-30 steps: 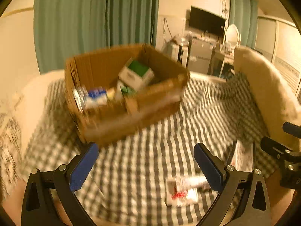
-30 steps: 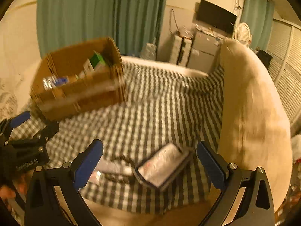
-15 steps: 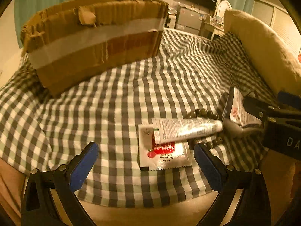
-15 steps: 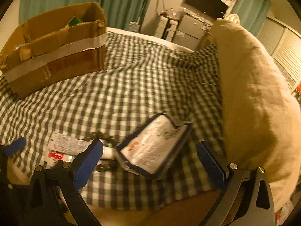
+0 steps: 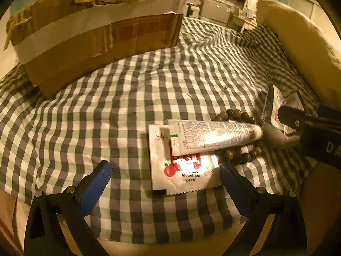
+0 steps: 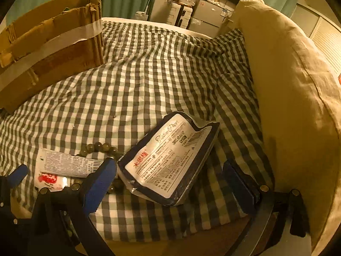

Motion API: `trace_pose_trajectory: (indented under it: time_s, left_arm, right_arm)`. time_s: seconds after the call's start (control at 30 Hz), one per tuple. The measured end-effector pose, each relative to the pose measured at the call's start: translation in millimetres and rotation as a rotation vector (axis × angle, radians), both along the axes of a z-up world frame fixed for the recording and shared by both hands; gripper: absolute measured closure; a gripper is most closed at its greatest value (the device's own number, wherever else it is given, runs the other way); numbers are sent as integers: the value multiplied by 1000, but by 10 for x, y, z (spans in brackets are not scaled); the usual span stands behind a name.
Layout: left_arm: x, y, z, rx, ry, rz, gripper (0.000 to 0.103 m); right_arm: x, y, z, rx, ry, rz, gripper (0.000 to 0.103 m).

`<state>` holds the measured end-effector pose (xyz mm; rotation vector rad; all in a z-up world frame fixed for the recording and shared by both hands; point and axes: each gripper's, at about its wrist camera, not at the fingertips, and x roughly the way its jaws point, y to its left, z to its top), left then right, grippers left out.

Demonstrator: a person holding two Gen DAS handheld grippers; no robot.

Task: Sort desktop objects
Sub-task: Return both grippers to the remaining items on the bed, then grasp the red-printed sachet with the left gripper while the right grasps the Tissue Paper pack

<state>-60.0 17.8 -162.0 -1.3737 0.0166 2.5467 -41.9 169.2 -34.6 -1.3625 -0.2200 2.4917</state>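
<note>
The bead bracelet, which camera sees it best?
The left wrist view: the bead bracelet shows on both sides of the tube lying across it. The right wrist view shows fewer beads, partly behind the right gripper.

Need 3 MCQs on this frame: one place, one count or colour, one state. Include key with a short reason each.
1. Where does the tube lie?
A. inside the cardboard box
B. across the sachet and the bead bracelet
C. on the pillow

2. What colour are the pads on the left tongs?
A. blue
B. red
C. white

3. How do the right tongs stand?
A. shut on the tissue pack
B. shut on nothing
C. open, either side of the tissue pack

Key: B, A, C.
B: in the left wrist view the tube overlaps the top of the sachet, with the bead bracelet showing on both sides of it.
A: both pads are blue.
C: in the right wrist view the pads stand wide apart, with the tissue pack lying on the checked cloth between them, ungripped.
</note>
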Motion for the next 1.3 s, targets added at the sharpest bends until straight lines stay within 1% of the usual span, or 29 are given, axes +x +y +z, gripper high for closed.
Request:
trace_pose_trajectory:
  time_s: [0.2,0.3,0.33,0.37,0.4,0.47,0.5,0.53,0.57,0.6,0.63,0.67,0.7,0.73,0.77,0.8,0.83,0.9,1.03,1.13,1.3]
  left_arm:
    - [-27,77,-16,-28,3,-39,1]
    - [-30,84,-6,-40,8,-53,16]
    - [-34,83,4,-38,12,-60,25]
    - [-37,76,14,-37,13,-68,32]
    - [-44,77,24,-34,13,-69,34]
    - [-52,55,32,-20,10,-66,38]
    - [-55,46,34,-17,10,-63,40]
    - [-55,37,38,-17,13,-61,45]
    - [-56,30,43,-16,15,-64,53]
    - [-57,29,52,-14,17,-69,58]
    - [-56,23,59,-12,19,-71,64]
    - [-57,20,62,-10,19,-71,67]
    - [-58,14,62,-4,18,-74,71]
    - [-60,8,62,-1,18,-77,82]
    - [-63,0,63,3,18,-80,87]
    - [-71,-11,68,8,18,-82,88]
    - [-68,-20,69,12,19,-82,93]
    - [-68,-45,78,18,22,-82,95]
    - [-47,-74,127,26,39,-84,99]
    - [-35,-93,180,33,55,-79,99]
    - [-29,-136,226,47,64,-65,99]
  right_arm:
    - [-17,28,-59,48,-9,-26,3]
    - [-78,66,-138,30,-45,-28,3]
    - [-94,87,-163,22,-57,-32,3]
    - [-102,102,-177,9,-64,-34,5]
    - [-108,129,-192,-21,-69,-34,14]
    - [-123,195,-233,-93,-83,-28,25]
    - [-133,221,-256,-117,-92,-28,27]
    - [-137,253,-274,-136,-99,-33,28]
    - [-133,281,-273,-146,-94,-39,33]
    - [-131,295,-263,-157,-88,-36,43]
    - [-114,294,-255,-169,-87,-32,48]
    - [-114,299,-260,-184,-89,-27,59]
    - [-114,300,-270,-187,-92,-24,64]
    - [-104,288,-264,-189,-90,-23,71]
    - [-89,286,-255,-192,-85,-20,75]
    - [-87,270,-258,-193,-81,-16,80]
    - [-77,263,-249,-195,-76,-11,81]
    - [-57,253,-226,-199,-59,-3,86]
    - [-38,222,-130,-213,-8,33,92]
    - [10,215,-59,-241,24,57,93]
    - [61,159,40,-255,56,98,94]
